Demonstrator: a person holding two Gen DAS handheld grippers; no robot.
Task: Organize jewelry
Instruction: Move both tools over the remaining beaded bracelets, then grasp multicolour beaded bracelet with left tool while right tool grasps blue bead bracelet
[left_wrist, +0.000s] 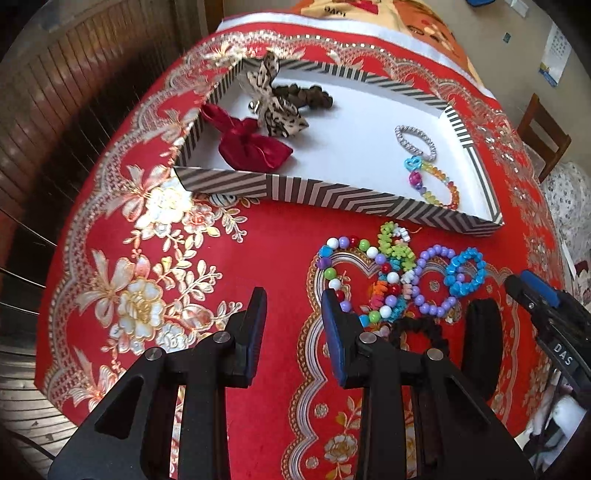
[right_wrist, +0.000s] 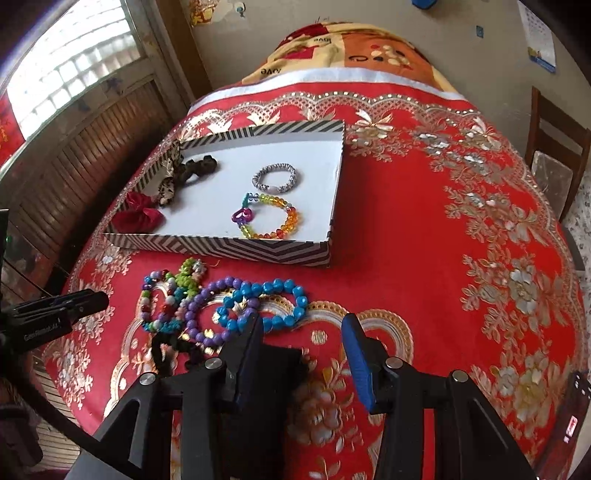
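A striped shallow box (left_wrist: 332, 194) (right_wrist: 258, 251) sits on the red cloth. It holds a red bow (left_wrist: 251, 142), a leopard bow (left_wrist: 273, 107), a dark scrunchie (left_wrist: 306, 96), a silver bracelet (left_wrist: 415, 142) (right_wrist: 275, 177) and a rainbow bead bracelet (left_wrist: 439, 184) (right_wrist: 269, 218). In front of the box lie a multicolour bead necklace (left_wrist: 351, 273), a purple bracelet (left_wrist: 432, 280) (right_wrist: 207, 310), a blue bracelet (left_wrist: 465, 271) (right_wrist: 266, 306) and a black scrunchie (left_wrist: 417, 332). My left gripper (left_wrist: 293, 295) is open and empty, just left of the pile. My right gripper (right_wrist: 301, 323) is open and empty, just before the blue bracelet.
The red floral cloth (right_wrist: 461, 240) covers the whole table. A wooden chair (right_wrist: 554, 155) stands at the far right. A slatted wooden wall (left_wrist: 74, 92) and a window (right_wrist: 66, 74) are on the left. A patterned blanket (right_wrist: 351, 48) lies at the table's far end.
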